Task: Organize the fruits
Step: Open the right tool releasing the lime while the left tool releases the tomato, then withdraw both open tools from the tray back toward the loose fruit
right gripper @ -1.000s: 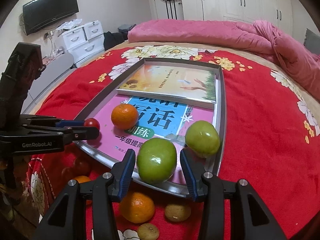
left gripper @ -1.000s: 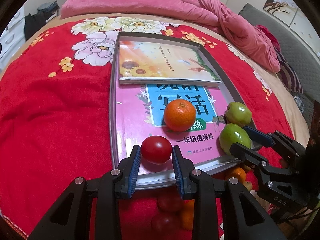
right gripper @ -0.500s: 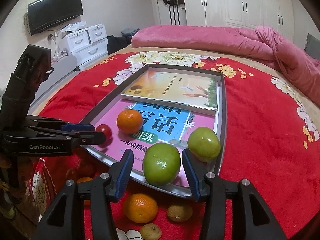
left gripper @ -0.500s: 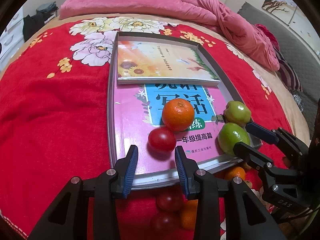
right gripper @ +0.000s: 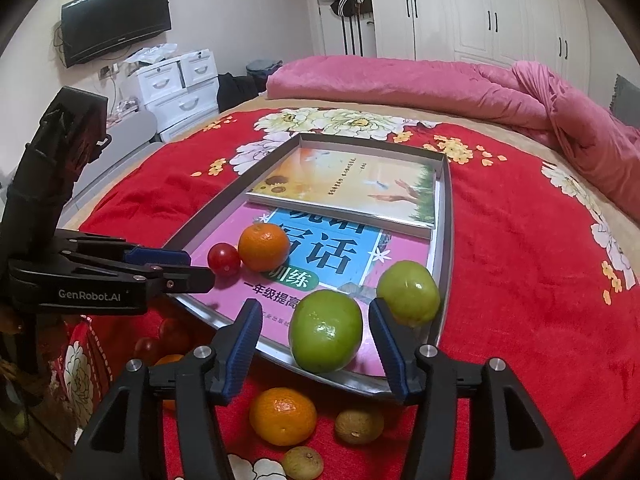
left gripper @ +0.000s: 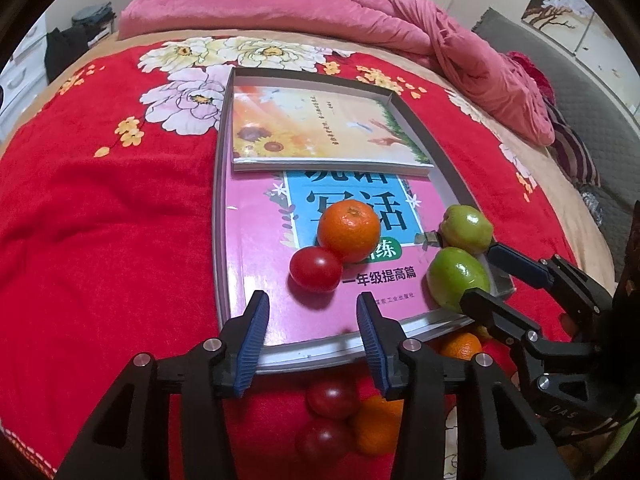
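A metal tray (left gripper: 218, 200) on the red bedspread holds two books with fruit on the lower pink one. A red tomato (left gripper: 316, 269) rests there against an orange (left gripper: 349, 230). My left gripper (left gripper: 311, 304) sits just short of the tomato; its jaws are opening with nothing between them. Two green fruits lie at the tray's near right corner. The nearer green fruit (right gripper: 326, 330) sits between the pads of my right gripper (right gripper: 316, 312). Those jaws are opening too, with a gap on each side of the fruit. The farther green fruit (right gripper: 408, 294) sits beside it.
Loose fruit lies on the bedspread in front of the tray: an orange (right gripper: 283, 416), two longans (right gripper: 359, 426), and tomatoes (left gripper: 332, 396) with another orange (left gripper: 376, 424). A pink quilt (right gripper: 440, 88) lies at the back. White drawers (right gripper: 180, 84) stand to the left.
My left gripper has let go of the tomato, which rolled forward against the orange. My right gripper's jaws have widened away from the nearer green fruit, which stays put.
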The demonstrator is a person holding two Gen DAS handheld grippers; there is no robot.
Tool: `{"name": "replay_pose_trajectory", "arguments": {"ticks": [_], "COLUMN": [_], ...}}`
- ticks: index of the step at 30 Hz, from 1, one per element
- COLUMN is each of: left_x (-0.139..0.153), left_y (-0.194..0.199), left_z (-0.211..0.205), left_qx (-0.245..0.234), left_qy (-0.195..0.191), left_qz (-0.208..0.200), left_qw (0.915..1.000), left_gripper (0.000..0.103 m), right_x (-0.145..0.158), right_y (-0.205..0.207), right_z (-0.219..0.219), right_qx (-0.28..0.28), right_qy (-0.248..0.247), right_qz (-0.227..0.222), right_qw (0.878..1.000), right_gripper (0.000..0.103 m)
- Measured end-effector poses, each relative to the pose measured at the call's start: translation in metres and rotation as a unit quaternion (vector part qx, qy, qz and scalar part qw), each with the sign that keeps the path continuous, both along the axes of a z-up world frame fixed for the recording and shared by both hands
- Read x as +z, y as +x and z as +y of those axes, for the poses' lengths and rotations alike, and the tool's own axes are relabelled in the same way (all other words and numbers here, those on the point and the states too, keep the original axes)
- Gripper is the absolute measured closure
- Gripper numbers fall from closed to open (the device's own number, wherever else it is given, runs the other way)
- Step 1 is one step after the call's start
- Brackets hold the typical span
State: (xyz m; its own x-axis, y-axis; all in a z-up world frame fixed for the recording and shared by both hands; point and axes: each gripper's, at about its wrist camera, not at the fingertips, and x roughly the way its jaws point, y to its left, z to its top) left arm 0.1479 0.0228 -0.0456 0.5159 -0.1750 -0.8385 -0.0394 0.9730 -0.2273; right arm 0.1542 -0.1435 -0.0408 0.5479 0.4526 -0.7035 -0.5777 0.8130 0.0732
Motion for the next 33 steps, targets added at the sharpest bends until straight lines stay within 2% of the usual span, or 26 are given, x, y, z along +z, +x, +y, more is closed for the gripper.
{"name": "replay_pose_trajectory", "arguments": {"ticks": [3,5,10,16,33], "left_x": [0.003,0.006,0.013,0.019,0.031], "left_y": [-0.002,-0.003,-0.007,-0.010,-0.017], "left_z": [0.001,0.002,0.009,0.013,0.006], "left_qx": [0.002,0.006,0.014,0.024,0.011], "left_qy": [-0.001,0.000,-0.011,-0.014,-0.010], "left_qz": [-0.004,-0.007,-0.017,-0.028,-0.041], "left_qw": [1.0000,1.0000,0.9997,0.9992,0.9990], "left_gripper": [0.051,0.044,0.043,0.030,0.025], "right_x": [0.001,0.002,0.006,0.007,0.015], "right_y": [-0.001,-0.002,-0.006,-0.007,-0.008], "right_z": [0.000,0.000,-0.003,-0.005,-0.015], "right_qx": [0.001,0.001,-0.002,-0.004,-0.026], "right_qy": [-0.001,0.000,0.001,0.000,0.016], "right_qz": [-0.005,-0.007,-0.017,-0.020,-0.031], "right_qw": [1.000,1.000,1.000,1.000,0.999], "right_gripper": [0.047,0.044,0.041,0.039,0.024]}}
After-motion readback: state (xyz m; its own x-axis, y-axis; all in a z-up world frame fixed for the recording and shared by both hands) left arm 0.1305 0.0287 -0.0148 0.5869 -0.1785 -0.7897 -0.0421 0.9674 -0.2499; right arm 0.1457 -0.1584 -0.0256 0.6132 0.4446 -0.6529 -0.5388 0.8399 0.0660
